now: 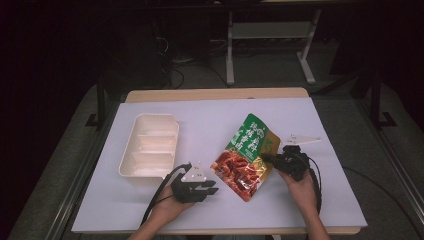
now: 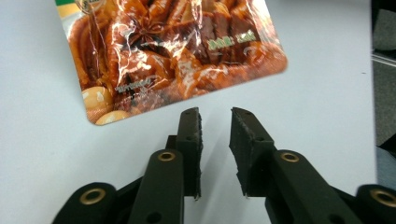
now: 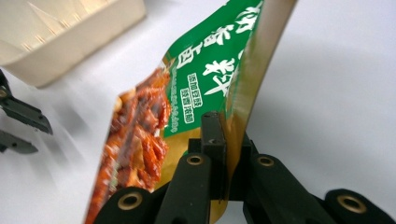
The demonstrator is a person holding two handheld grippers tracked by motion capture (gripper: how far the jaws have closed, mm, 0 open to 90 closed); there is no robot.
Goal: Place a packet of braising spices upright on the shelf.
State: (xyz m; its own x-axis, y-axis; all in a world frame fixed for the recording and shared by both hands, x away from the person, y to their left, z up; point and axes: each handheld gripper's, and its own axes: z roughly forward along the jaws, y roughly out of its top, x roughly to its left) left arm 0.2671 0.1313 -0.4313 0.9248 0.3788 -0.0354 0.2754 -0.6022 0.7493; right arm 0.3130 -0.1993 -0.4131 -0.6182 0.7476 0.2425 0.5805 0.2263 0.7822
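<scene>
A green and red food pouch lies near the middle of the white table, its right edge lifted. My right gripper is shut on that edge; in the right gripper view the jaws pinch the pouch at its golden side, at the gripper. My left gripper is open just left of the pouch's lower corner. In the left gripper view its jaws stand apart over bare table, a short way from the pouch's bottom edge.
A cream three-compartment tray sits on the white sheet to the left of the pouch, with its corner at the top left of the right gripper view. Floor and table legs lie beyond the far edge.
</scene>
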